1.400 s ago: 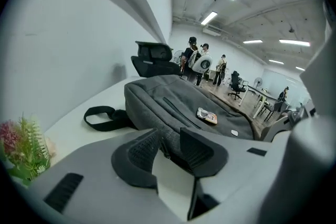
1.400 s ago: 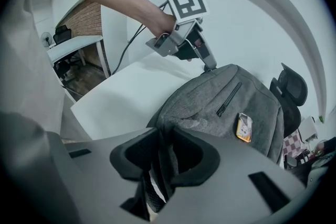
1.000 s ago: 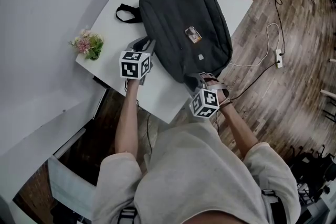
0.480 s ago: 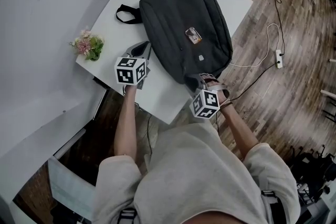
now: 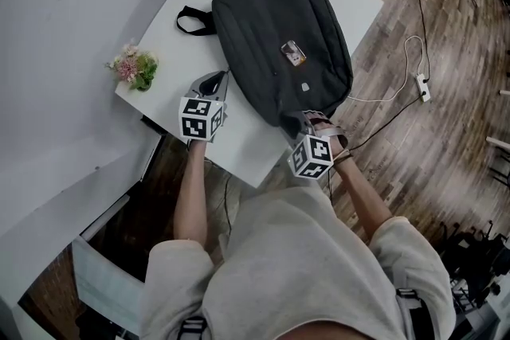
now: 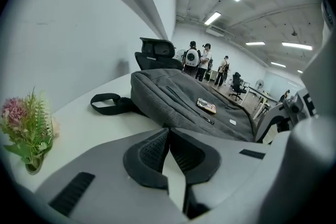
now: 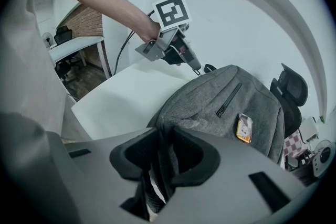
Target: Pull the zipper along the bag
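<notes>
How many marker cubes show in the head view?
2. One on the left gripper, beside the backpack's left edge; one on the right gripper, at the backpack's near corner.

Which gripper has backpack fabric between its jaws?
The right gripper, clamped on the backpack at its near edge; the left gripper is shut with nothing visible between its jaws.

Dark grey bag [image 5: 279, 28], white table [image 5: 239, 139], pink flowers [image 5: 127, 68], wood-grain floor [image 5: 446, 139].

Left gripper [image 6: 169, 136] closed, empty; right gripper [image 7: 164, 152] fingers [image 7: 193, 155] pinching bag [image 5: 279, 28] edge.
</notes>
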`<act>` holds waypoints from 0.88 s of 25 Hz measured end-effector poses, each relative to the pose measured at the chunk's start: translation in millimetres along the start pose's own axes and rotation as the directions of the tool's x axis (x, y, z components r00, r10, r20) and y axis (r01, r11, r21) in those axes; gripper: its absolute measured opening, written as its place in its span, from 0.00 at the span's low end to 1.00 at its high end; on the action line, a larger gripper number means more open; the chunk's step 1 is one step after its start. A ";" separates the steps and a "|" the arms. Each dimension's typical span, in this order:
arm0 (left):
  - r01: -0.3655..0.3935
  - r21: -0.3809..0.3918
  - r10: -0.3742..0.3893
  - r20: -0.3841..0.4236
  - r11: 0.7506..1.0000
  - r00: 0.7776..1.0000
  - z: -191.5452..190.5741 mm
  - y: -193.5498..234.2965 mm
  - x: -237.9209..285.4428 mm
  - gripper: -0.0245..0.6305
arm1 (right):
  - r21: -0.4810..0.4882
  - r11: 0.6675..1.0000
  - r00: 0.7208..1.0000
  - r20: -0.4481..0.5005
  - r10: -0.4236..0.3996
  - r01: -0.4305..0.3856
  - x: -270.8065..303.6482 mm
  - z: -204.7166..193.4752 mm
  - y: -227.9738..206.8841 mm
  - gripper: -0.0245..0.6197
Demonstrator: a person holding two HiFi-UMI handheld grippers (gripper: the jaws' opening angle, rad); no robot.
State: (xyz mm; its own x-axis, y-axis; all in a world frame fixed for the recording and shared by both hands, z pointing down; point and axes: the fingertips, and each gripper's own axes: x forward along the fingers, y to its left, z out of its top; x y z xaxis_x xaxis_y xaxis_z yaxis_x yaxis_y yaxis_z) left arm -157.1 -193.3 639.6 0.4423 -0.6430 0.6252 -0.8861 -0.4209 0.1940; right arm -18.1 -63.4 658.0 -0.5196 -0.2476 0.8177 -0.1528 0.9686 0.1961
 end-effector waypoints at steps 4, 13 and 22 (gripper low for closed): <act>-0.027 0.056 0.028 -0.022 0.998 0.999 -8.1 -3.0 1.6 0.08 | 0.002 1.000 1.000 -0.002 0.001 -0.001 -0.3 -0.1 0.3 0.20; -0.066 0.083 0.070 -0.051 0.994 0.996 -16.7 -3.8 7.7 0.09 | -0.001 1.000 1.000 -0.003 0.000 0.000 -1.3 0.0 1.0 0.20; -0.051 0.101 0.054 -0.028 0.994 0.998 -9.7 -9.6 -0.6 0.08 | -0.001 1.000 1.000 -0.003 0.005 -0.005 -1.5 1.0 1.1 0.20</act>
State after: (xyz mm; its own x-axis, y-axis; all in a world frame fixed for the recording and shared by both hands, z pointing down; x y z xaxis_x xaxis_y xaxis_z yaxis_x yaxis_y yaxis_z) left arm -150.2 -182.7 644.6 0.3901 -0.6465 0.6556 -0.8887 -0.4506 0.0845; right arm -18.3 -62.0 656.5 -0.5183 -0.2422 0.8202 -0.1494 0.9700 0.1920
